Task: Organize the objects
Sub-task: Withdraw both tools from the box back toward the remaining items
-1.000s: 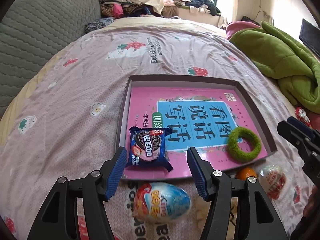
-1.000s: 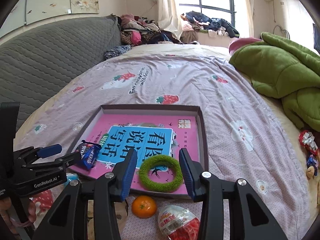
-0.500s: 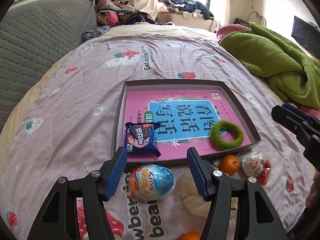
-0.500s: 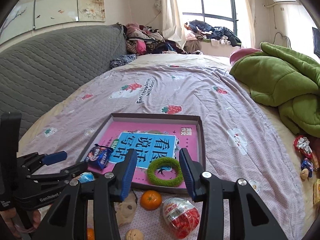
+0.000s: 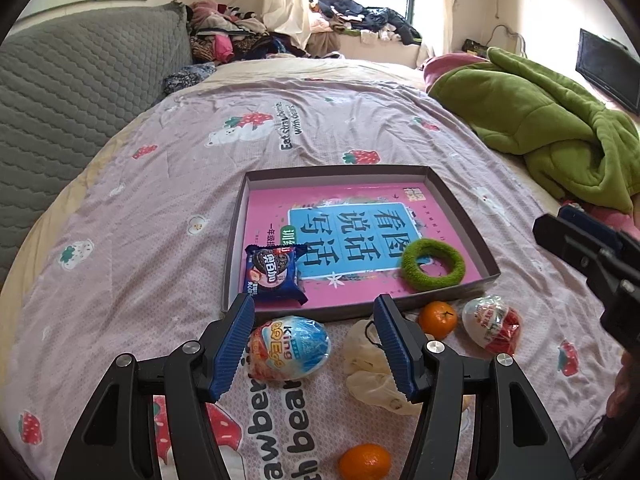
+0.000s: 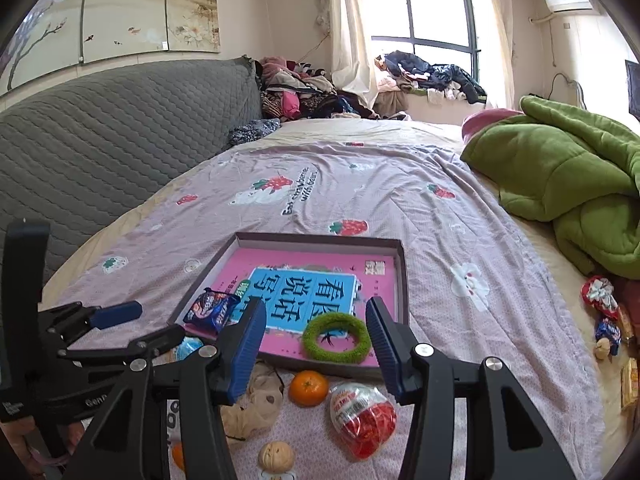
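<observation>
A shallow box with a pink book inside lies on the bed; it also shows in the right wrist view. In it are an Oreo packet and a green fuzzy ring. In front of the box lie a blue egg, a red egg, an orange and a beige plush toy. My left gripper is open, above the blue egg. My right gripper is open, above the ring's near side.
A second orange and a walnut lie nearer me. A green blanket is piled at the right. A grey quilted headboard runs along the left. Small wrapped snacks lie at the right bed edge.
Both grippers have pulled back and risen from the box, so more of the bed front shows. The Oreo packet and the ring stay in the box. Both stay open.
</observation>
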